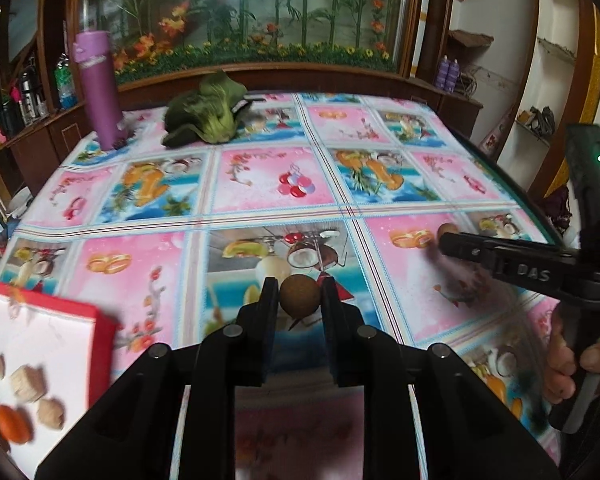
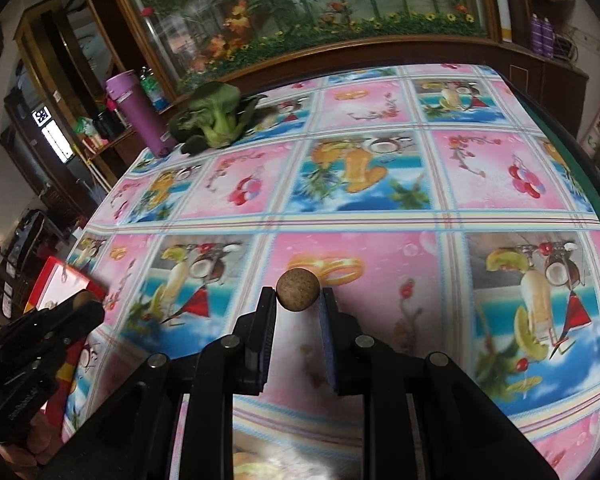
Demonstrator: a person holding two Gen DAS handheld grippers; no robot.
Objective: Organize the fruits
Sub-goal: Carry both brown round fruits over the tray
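Note:
My left gripper (image 1: pixel 299 294) is shut on a small round brown fruit (image 1: pixel 299 296), held above the patterned tablecloth. My right gripper (image 2: pixel 298 294) is shut on a second round brown fruit (image 2: pixel 298 289). In the left wrist view the right gripper (image 1: pixel 446 240) reaches in from the right with its brown fruit (image 1: pixel 447 229) at the tips. In the right wrist view the left gripper (image 2: pixel 86 304) shows at the lower left with its fruit (image 2: pixel 81 299). A red-rimmed white box (image 1: pixel 100 332) at the lower left holds several walnuts (image 1: pixel 28 382) and an orange fruit (image 1: pixel 12 424).
A purple bottle (image 1: pixel 98 88) and a leafy green vegetable (image 1: pixel 208 114) stand at the table's far left. The tablecloth (image 1: pixel 276 184) covers the table. Wooden shelves and a glass cabinet with artificial flowers lie behind. The red box also shows in the right wrist view (image 2: pixel 50 272).

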